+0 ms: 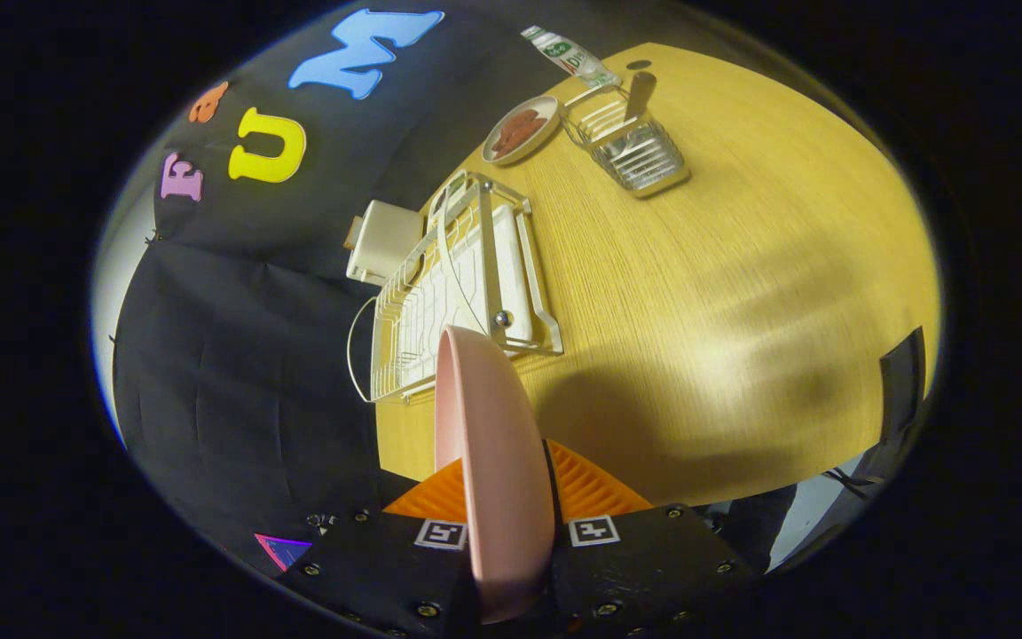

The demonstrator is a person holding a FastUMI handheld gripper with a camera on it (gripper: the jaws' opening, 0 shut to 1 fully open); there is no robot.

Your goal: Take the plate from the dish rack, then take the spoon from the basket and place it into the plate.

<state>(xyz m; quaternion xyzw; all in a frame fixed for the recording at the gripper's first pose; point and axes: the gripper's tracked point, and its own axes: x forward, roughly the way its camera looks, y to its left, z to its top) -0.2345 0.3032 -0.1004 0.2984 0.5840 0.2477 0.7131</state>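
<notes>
A pink plate (493,453) stands on edge between my fingers, and my gripper (502,497) is shut on its rim, holding it in the air above the wooden table (742,293). Just beyond the plate lies the white wire dish rack (458,284), with no dishes in it. Farther off stands a small wire basket (631,146) with a dark-handled spoon (640,93) sticking up out of it.
A small plate of brownish food (522,130) sits next to the basket, and a green and white tube (571,55) lies behind it. A white box (382,241) is beside the rack at the table's edge. A dark object (901,382) sits at the table's other side.
</notes>
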